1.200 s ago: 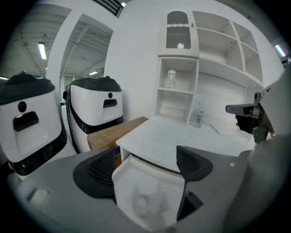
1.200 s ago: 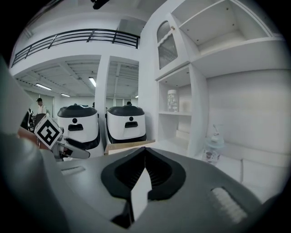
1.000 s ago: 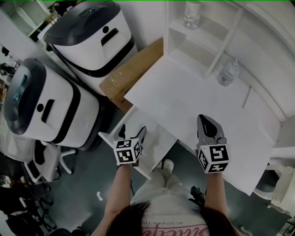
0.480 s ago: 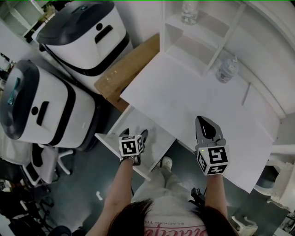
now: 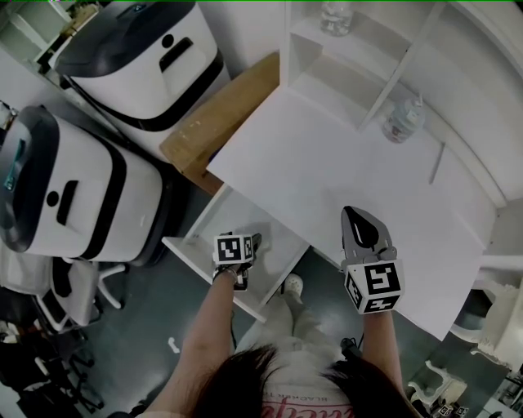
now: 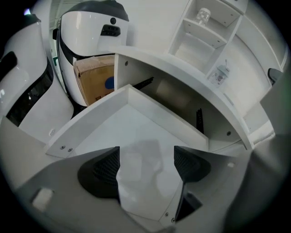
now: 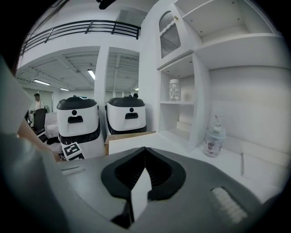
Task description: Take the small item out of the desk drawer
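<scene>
The white desk drawer (image 5: 196, 242) (image 6: 91, 119) stands pulled open under the desk (image 5: 327, 163). My left gripper (image 5: 246, 245) (image 6: 146, 157) points steeply down into it, just above its floor. Its jaws stand wide apart and have just been closing a little. Between them I see the drawer's white floor with a faint grey patch (image 6: 144, 154). I cannot tell whether that patch is the small item or a shadow. My right gripper (image 5: 351, 214) (image 7: 144, 150) hovers over the desk's front part, shut with nothing in it.
A pump bottle (image 5: 400, 122) (image 7: 213, 136) stands at the desk's back, and a jar (image 5: 335, 16) sits on the shelf unit. Left of the desk are a cardboard box (image 5: 216, 122) and two white machines (image 5: 139, 49) (image 5: 65, 188). A chair (image 5: 78, 286) stands at the lower left.
My left gripper has sunk into the drawer and tipped further downward. The right gripper has stayed where it was.
</scene>
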{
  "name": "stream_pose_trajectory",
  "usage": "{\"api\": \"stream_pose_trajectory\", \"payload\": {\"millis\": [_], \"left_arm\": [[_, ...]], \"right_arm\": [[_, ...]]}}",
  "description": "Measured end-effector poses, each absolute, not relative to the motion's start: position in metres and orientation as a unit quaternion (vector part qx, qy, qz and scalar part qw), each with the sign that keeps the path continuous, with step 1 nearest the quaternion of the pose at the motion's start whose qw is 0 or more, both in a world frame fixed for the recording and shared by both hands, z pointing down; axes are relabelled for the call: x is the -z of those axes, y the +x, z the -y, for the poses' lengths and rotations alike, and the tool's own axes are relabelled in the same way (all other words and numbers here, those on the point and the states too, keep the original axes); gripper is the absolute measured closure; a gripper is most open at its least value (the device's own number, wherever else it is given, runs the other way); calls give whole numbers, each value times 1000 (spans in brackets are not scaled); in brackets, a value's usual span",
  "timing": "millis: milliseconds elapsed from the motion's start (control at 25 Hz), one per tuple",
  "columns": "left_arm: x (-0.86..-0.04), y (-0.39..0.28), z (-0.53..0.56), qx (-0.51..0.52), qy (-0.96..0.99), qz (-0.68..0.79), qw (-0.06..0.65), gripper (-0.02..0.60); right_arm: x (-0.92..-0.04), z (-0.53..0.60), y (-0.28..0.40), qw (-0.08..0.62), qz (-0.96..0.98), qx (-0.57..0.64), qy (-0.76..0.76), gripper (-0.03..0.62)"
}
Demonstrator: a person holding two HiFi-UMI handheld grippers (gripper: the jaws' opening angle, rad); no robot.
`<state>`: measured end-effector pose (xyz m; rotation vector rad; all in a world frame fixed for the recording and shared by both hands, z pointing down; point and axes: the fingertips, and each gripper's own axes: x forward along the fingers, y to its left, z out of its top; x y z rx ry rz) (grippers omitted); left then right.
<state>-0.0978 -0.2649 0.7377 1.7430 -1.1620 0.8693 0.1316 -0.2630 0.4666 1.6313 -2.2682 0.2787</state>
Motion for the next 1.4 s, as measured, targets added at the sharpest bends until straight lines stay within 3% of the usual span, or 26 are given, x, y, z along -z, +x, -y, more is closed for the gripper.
{"api": "stream_pose_trajectory", "payload": {"millis": [480, 880, 960, 1120, 1400], "left_arm": [[-795, -108, 251, -394, 653, 453, 462, 207], [-824, -121, 259, -444, 644, 462, 417, 215], [-824, -125, 259, -455, 636, 473, 405, 235], [-827, -127, 253, -463, 623, 477, 413, 365], [-827, -126, 254, -457, 627, 470, 419, 397]], "right_arm": [[-482, 261, 134, 175, 790, -105, 578, 592], [-493, 253, 133, 188, 787, -102, 579, 592], [-494, 252, 132, 189, 786, -102, 579, 592], [-497, 251, 131, 194, 786, -103, 579, 592], [-498, 252, 131, 194, 784, -105, 580, 592]]}}
